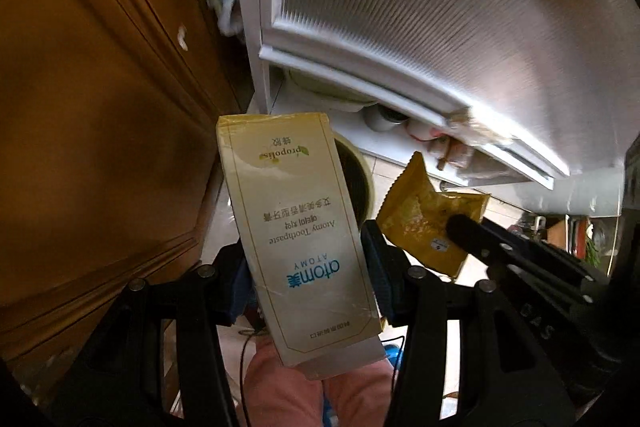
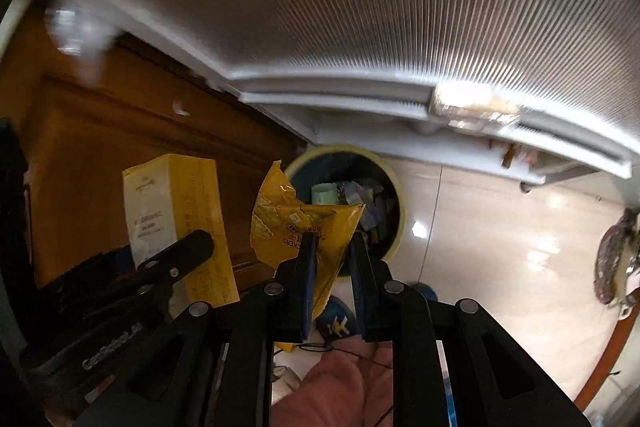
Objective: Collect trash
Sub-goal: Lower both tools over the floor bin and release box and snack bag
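My left gripper [image 1: 306, 287] is shut on a cream toothpaste box [image 1: 298, 227] and holds it upright in the air; the box also shows in the right wrist view [image 2: 176, 219]. My right gripper [image 2: 332, 267] is shut on a crumpled yellow cracker wrapper [image 2: 296, 227], which also shows in the left wrist view [image 1: 424, 219]. A round trash bin [image 2: 394, 187] with a pale rim stands on the floor ahead, holding several scraps. Both items hang in front of and above the bin. In the left wrist view the bin [image 1: 360, 183] is partly hidden behind the box.
A brown wooden cabinet [image 1: 100, 127] stands on the left. A white ribbed-glass door [image 2: 380, 7] hangs above and behind the bin. Glossy floor tiles [image 2: 500, 247] stretch to the right. Pink-clad legs [image 2: 340, 387] are below the grippers.
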Demonstrator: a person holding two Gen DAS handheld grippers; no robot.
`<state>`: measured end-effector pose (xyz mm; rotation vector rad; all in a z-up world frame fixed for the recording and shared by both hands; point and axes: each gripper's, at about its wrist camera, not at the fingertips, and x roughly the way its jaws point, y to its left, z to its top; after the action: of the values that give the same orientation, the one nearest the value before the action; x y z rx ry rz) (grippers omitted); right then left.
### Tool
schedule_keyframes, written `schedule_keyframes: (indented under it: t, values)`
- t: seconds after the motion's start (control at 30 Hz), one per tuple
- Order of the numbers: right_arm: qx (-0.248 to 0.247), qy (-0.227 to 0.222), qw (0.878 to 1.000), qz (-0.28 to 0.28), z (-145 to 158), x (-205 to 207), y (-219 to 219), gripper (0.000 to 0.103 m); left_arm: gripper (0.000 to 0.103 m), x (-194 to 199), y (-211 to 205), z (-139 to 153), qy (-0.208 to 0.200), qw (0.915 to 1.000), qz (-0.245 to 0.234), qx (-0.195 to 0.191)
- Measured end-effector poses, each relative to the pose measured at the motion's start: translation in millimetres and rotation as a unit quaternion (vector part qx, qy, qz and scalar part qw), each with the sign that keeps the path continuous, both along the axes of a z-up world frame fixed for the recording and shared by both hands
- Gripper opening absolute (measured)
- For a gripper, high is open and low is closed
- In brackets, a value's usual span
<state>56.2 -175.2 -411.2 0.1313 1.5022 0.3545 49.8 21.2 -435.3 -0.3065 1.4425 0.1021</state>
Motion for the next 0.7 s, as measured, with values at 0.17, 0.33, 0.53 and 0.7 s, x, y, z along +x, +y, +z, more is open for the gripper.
schedule_keyframes:
  t: [0.17, 0.33, 0.53, 0.7]
  values:
    - [-0.004, 0.024, 1.000, -0.014, -74.0, 22.8, 7.7, 0.016, 0.047, 13.9, -2.3, -68.7, 0.011, 0.9999, -0.005, 0.010]
    - [-0.007, 0.046, 0.999, -0.016, -136.0, 30.1, 24.8, 0.022, 0.057, 15.1, -0.2, -114.7, 0.023, 0.9996, -0.014, 0.005]
    - [-0.014, 0.080, 0.996, -0.035, -181.4, 34.5, 26.9, 0.042, 0.087, 17.7, 10.9, -143.6, 0.038, 0.9990, -0.017, 0.018]
    - [-0.018, 0.071, 0.997, -0.037, -178.4, 32.4, 18.1, 0.049, 0.088, 18.6, 16.1, -144.4, 0.032, 0.9986, -0.029, 0.030]
